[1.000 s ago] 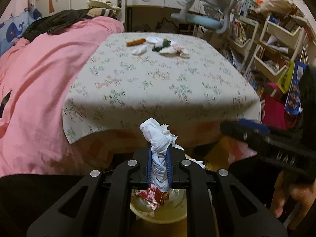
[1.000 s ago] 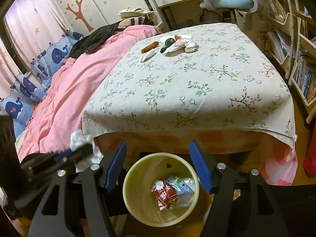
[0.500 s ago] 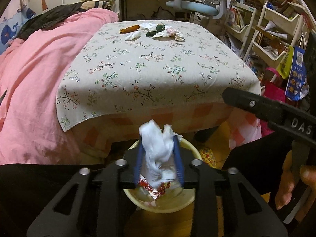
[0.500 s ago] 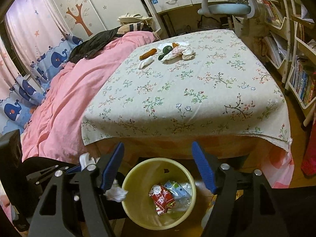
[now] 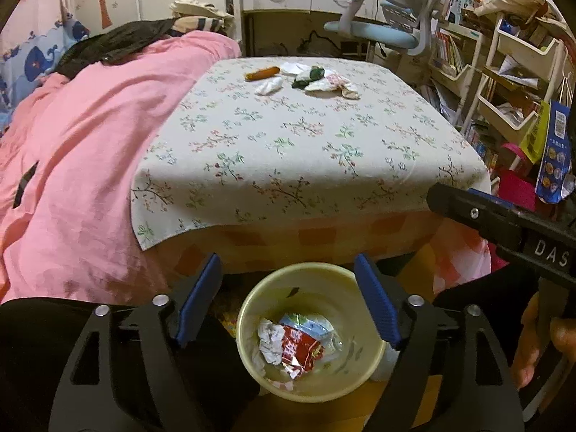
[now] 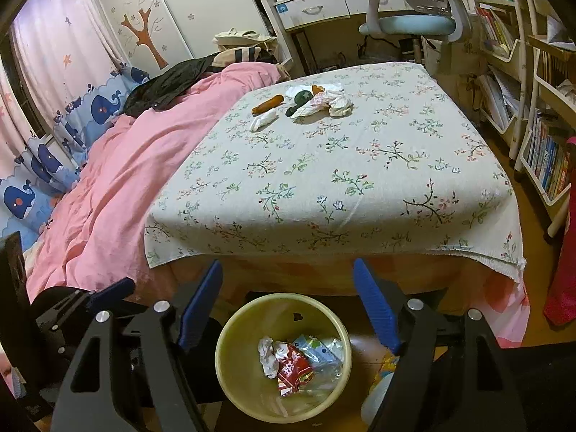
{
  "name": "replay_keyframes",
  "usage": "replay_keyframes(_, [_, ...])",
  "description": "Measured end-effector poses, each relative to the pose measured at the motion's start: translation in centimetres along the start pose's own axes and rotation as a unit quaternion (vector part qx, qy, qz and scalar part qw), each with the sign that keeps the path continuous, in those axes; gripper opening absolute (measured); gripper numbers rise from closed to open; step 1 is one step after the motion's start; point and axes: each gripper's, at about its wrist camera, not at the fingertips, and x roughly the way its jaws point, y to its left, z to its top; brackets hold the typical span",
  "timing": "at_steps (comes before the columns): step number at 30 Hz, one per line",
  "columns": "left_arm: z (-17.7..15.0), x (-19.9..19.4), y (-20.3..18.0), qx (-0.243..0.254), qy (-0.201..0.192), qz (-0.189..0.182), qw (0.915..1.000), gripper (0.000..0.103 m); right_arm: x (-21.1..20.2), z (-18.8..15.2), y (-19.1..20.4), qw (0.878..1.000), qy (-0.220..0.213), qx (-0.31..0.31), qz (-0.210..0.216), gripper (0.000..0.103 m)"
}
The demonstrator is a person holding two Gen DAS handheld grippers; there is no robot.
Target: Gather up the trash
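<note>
My left gripper (image 5: 288,257) hovers over the yellow bin (image 5: 248,309) on the floor; its jaws are opening with nothing between them. A crumpled white tissue (image 5: 270,340) lies in the bin beside a red wrapper (image 5: 300,351). My right gripper (image 6: 288,263) hangs above the same bin (image 6: 223,338), jaws opening and empty, with the tissue (image 6: 267,354) below it. At the far end of the floral-clothed table (image 5: 324,180) lie an orange wrapper (image 5: 262,73), a white tissue (image 5: 269,86), a green scrap (image 5: 309,75) and pale wrappers (image 5: 333,84).
A pink duvet (image 5: 90,165) covers the bed left of the table. A blue office chair (image 5: 381,32) and a desk stand behind it. Crowded shelves (image 5: 504,82) line the right side. A person's hand (image 5: 532,342) holds the right gripper's handle.
The left gripper has gone from shut on the white tissue to open, and the tissue has dropped into the bin. The right gripper's fingers have spread slightly.
</note>
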Motion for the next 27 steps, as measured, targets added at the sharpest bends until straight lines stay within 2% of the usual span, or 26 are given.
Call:
replay_keyframes(15, [0.7, -1.2, 1.0, -0.02, -0.043, 0.03, 0.9984, 0.085, -0.3, 0.0, 0.1, 1.0, -0.014, -0.004, -0.014, 0.077])
replay_keyframes(27, [1.1, -1.3, 1.6, -0.027, -0.056, 0.041, 0.9972, 0.09, -0.3, 0.0, 0.2, 1.0, -0.017, -0.01, -0.018, 0.081])
